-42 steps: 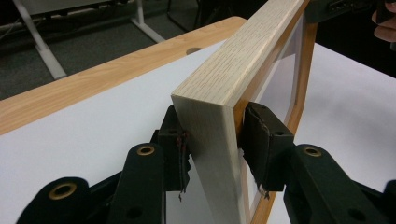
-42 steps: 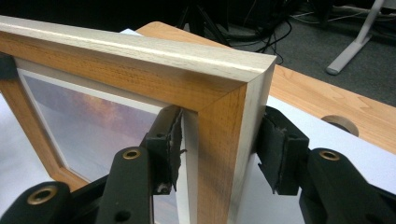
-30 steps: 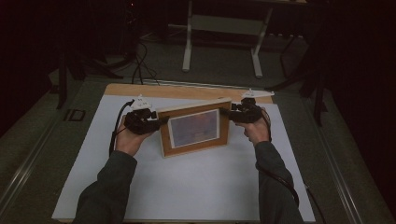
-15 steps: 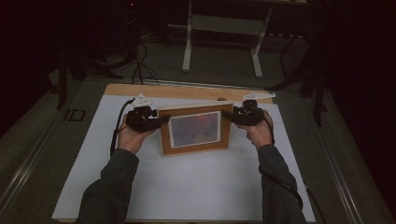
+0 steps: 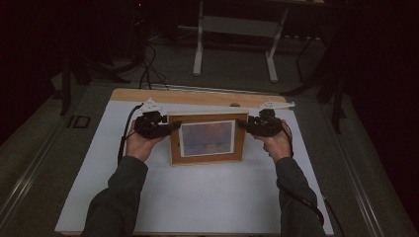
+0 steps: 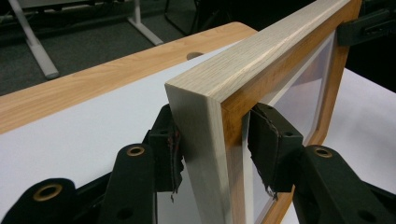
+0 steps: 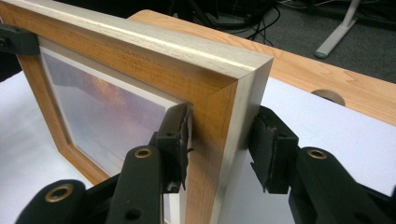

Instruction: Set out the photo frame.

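A wooden picture frame (image 5: pixel 207 138) with a reddish sunset print stands on its lower edge on the white mat (image 5: pixel 197 197), its face toward me. My left gripper (image 5: pixel 173 126) straddles the frame's left side; in the left gripper view (image 6: pixel 215 135) its jaws have just been opening, and a thin gap shows at the front pad. My right gripper (image 5: pixel 243 123) straddles the right side (image 7: pixel 219 135). Its jaws have just been closing, with the pads close beside both faces of the frame (image 7: pixel 140 51) but not squeezing. The right gripper's black jaw (image 6: pixel 369 25) shows at the frame's far end.
The mat covers a wooden table whose bare back edge (image 5: pixel 197 96) has a round hole (image 5: pixel 235 104). Beyond the table, on a dark floor, stand the white legs of a desk (image 5: pixel 232 29) and some cables (image 5: pixel 148 69).
The frame, skewed a second ago with its left side nearer me, now sits square to the table. Both hands have shifted slightly with it, staying at its two sides.
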The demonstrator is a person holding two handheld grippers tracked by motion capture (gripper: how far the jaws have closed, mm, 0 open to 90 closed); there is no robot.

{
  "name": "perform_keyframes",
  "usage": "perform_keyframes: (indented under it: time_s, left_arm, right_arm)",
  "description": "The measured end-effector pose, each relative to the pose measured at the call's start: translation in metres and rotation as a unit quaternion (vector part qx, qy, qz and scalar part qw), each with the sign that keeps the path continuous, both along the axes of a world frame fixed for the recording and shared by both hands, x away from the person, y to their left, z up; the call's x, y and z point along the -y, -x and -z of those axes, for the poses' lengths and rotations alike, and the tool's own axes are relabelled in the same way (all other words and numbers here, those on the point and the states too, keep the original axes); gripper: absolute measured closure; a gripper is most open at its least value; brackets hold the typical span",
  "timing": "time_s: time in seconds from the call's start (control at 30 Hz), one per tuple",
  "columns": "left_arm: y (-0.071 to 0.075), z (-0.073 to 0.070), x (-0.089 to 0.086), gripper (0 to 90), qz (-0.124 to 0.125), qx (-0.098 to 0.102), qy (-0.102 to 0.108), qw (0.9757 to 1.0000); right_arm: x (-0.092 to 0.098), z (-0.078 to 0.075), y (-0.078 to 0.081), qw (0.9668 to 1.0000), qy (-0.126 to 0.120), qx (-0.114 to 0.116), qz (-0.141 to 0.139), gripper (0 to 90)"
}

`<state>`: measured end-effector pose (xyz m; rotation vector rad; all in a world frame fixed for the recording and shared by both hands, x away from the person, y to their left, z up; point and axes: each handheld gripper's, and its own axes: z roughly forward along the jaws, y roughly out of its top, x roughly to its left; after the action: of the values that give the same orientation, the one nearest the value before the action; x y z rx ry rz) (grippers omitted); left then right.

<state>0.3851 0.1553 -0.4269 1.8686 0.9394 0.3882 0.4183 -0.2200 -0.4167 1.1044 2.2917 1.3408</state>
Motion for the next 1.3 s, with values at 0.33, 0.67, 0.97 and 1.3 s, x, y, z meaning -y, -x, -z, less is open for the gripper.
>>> perform_keyframes:
  time_s: [0.33,0.67,0.97,1.3]
  left_arm:
    - [-0.004,0.001,-0.001,56.5,0.006,-0.007,0.006,0.9999]
    - [-0.006,0.002,-0.001,56.2,0.011,-0.014,0.012,0.9998]
    - [-0.008,0.003,0.0,55.9,0.012,-0.019,0.02,0.9995]
    - [-0.006,0.004,0.0,55.7,0.005,-0.023,0.028,0.9993]
  right_arm:
    - [0.003,0.0,0.006,1.0,0.004,-0.004,-0.002,60.9]
    - [0.005,0.0,0.01,0.9999,0.006,-0.009,-0.001,60.9]
    - [0.006,0.0,0.012,0.9999,0.007,-0.01,-0.003,60.8]
    - [0.007,0.001,0.012,1.0,0.005,-0.006,-0.005,60.8]
